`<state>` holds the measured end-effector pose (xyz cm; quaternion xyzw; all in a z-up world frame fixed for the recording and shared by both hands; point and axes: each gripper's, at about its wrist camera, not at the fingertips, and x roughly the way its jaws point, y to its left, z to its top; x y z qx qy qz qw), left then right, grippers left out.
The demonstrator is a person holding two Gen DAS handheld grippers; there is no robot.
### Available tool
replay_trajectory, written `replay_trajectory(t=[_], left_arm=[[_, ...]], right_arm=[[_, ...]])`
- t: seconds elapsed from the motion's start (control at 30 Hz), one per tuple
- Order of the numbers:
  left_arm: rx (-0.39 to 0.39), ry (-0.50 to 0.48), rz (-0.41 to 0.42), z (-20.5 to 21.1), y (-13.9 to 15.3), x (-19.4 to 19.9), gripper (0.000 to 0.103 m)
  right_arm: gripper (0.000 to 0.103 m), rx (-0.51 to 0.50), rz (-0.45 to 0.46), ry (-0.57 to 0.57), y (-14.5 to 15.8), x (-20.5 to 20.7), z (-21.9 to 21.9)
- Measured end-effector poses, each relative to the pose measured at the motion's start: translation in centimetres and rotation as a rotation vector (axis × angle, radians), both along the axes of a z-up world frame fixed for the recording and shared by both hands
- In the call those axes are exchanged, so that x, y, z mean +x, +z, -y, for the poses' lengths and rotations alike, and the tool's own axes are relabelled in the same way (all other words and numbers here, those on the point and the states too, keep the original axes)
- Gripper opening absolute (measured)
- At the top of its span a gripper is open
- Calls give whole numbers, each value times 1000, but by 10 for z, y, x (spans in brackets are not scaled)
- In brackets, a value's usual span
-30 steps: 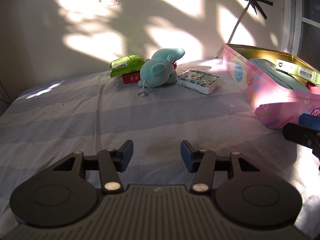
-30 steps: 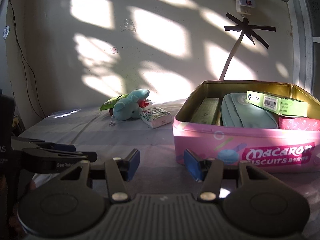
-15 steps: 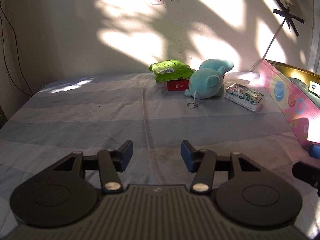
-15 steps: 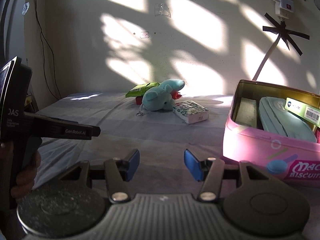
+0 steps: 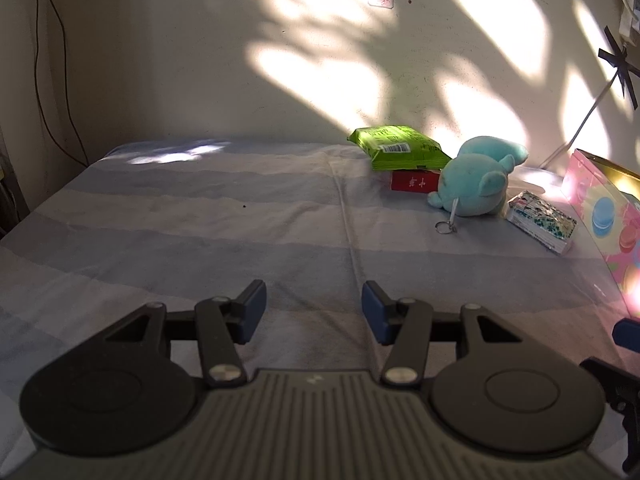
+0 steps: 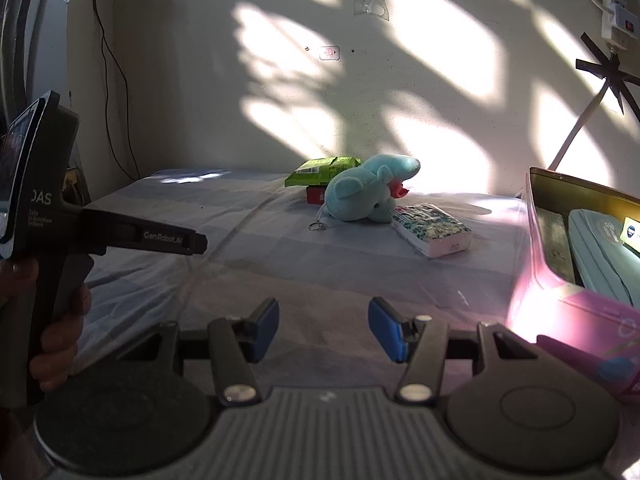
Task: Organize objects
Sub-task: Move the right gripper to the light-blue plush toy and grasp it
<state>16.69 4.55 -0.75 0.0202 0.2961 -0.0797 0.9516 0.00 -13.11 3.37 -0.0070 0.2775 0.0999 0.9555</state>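
A teal plush toy [image 5: 476, 184] [image 6: 370, 194] with a key ring lies at the far side of the striped bedsheet. Behind it a green snack pack [image 5: 398, 147] [image 6: 322, 170] rests on a small red box [image 5: 414, 181] [image 6: 316, 195]. A patterned tissue pack [image 5: 542, 226] [image 6: 432, 230] lies to the toy's right. The pink biscuit tin [image 5: 604, 216] [image 6: 560, 304] stands at the right edge, with a teal pouch [image 6: 604, 256] inside. My left gripper [image 5: 314, 306] hovers open over bare sheet, well short of the objects. My right gripper [image 6: 324, 326] is open too, with nothing between its fingers.
The bed [image 5: 200, 232] meets a sunlit wall at the back. A dark cable [image 5: 52, 80] hangs down the wall at the left. In the right wrist view a hand holds the other gripper's black handle [image 6: 44, 240] at the left edge. A power strip [image 6: 618, 8] hangs top right.
Both views have swung left: the toy, packs and tin have slid toward the right edge of each view. The jaws of both grippers keep the same gap.
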Motion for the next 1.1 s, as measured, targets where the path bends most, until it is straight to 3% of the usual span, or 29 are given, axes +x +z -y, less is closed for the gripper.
replay_trajectory(t=[0.47, 0.9, 1.1], left_arm=[[-33, 54, -3, -16, 0, 10, 56], [-77, 61, -39, -20, -4, 12, 56], [-97, 67, -48, -21, -5, 15, 57]], right_arm=[[51, 20, -80, 36, -11, 49, -18], [59, -14, 3, -50, -5, 121, -22], [62, 152, -47, -183, -3, 173, 3]])
